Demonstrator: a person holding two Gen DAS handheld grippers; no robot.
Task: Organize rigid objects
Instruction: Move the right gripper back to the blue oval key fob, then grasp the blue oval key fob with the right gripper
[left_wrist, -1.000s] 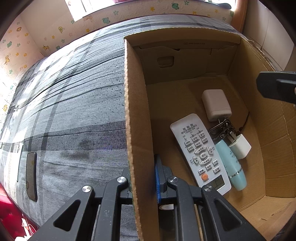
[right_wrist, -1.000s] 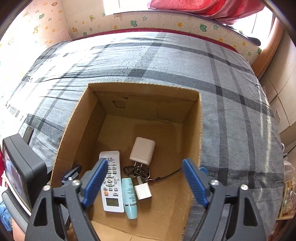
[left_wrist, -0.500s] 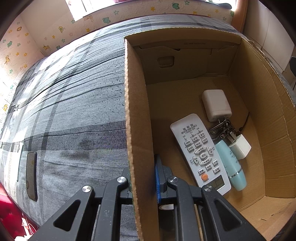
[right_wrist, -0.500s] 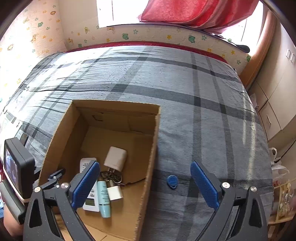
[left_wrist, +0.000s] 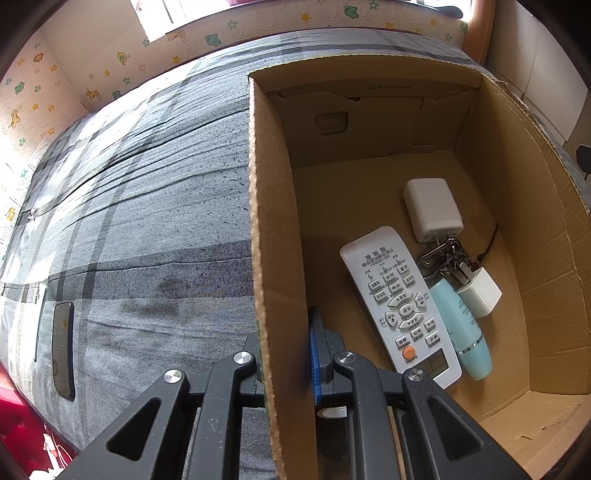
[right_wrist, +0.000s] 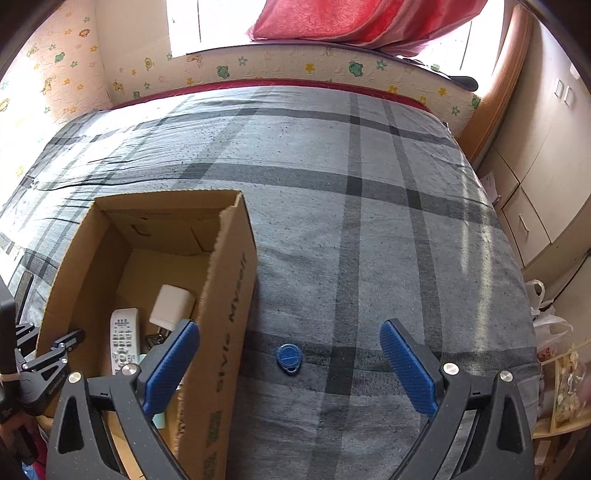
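An open cardboard box (left_wrist: 275, 229) (right_wrist: 225, 295) rests on a grey plaid bed. Inside lie a white remote (left_wrist: 399, 302) (right_wrist: 123, 338), a large white charger (left_wrist: 432, 208) (right_wrist: 171, 306), a small white plug (left_wrist: 480, 291), a pale blue tube (left_wrist: 460, 325) and a bunch of keys (left_wrist: 443, 256). My left gripper (left_wrist: 286, 350) is shut on the box's left wall, one finger on each side. My right gripper (right_wrist: 290, 354) hangs open over the bedspread just right of the box. A small blue tag (right_wrist: 289, 358) lies on the cover below, between its fingers.
A dark phone (left_wrist: 62, 347) lies on the bed far left of the box. Cream cabinets (right_wrist: 546, 177) and plastic bags (right_wrist: 546, 317) stand off the bed's right side. A red curtain (right_wrist: 354, 22) hangs over the window behind the bed.
My right gripper has swung rightwards from above the box's contents to the bedspread beside it, bringing the blue tag between its fingers, and its jaws stand a little wider. The left gripper has kept still.
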